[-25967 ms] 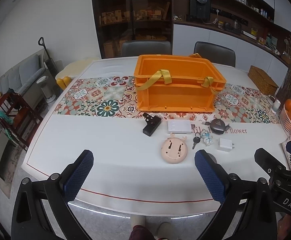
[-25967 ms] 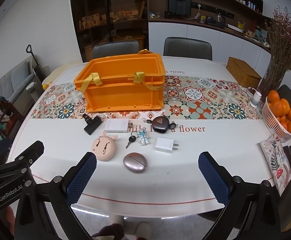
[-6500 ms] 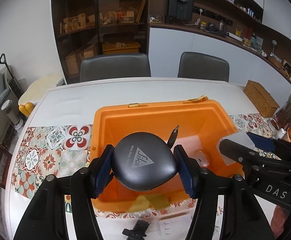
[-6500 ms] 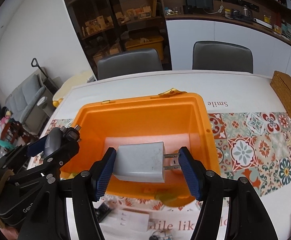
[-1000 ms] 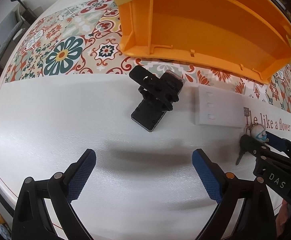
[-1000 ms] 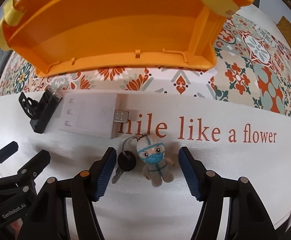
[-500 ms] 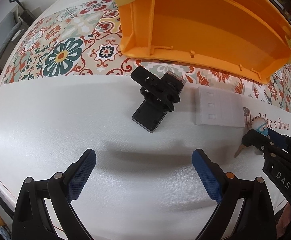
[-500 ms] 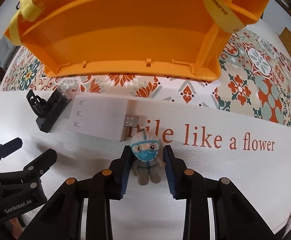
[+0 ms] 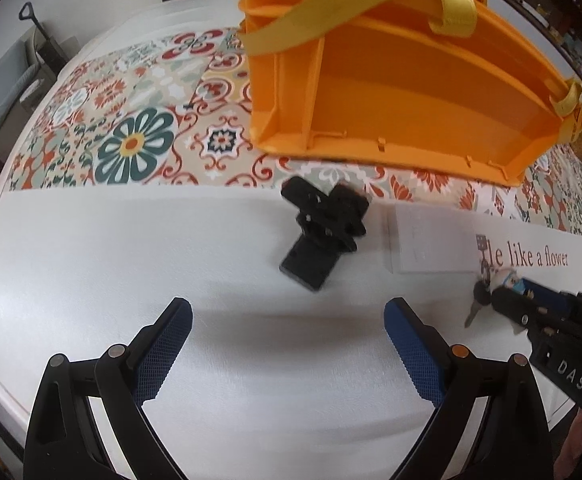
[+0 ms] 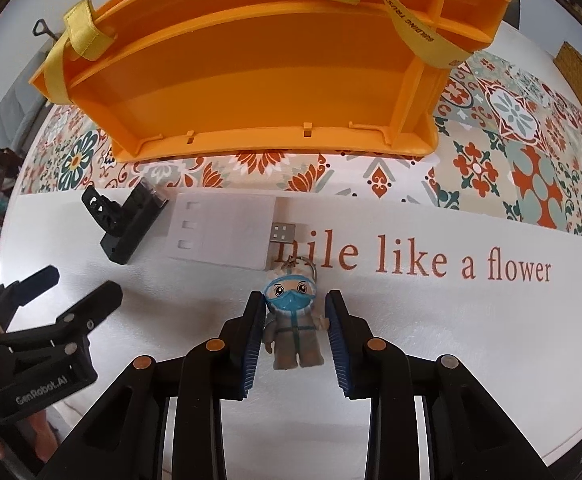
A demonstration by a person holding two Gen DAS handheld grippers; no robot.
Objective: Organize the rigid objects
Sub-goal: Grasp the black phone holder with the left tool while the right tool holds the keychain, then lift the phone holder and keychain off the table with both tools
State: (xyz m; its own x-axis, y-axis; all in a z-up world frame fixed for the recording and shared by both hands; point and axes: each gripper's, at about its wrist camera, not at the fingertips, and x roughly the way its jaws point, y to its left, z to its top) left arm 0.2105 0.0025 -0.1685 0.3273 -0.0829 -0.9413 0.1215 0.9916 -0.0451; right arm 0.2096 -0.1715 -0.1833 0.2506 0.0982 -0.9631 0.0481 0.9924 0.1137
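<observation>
Right gripper (image 10: 293, 330) had just shut its jaws on the figurine keychain (image 10: 294, 322), which a sec earlier lay loose between them w/ the jaws wide; it sat on the worktop (image 10: 431, 344) just in front of the orange crate (image 10: 259, 68), so prob. ready to lift into it. Left gripper (image 9: 287, 344) hung wide open, empty, black clip (image 9: 321, 232) nearer the crate, white hub (image 10: 221, 232) beside that.

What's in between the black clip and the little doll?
A flat white box lies between the black clip and the doll, its metal plug pointing toward the doll's ring. The right wrist view shows it best.
</observation>
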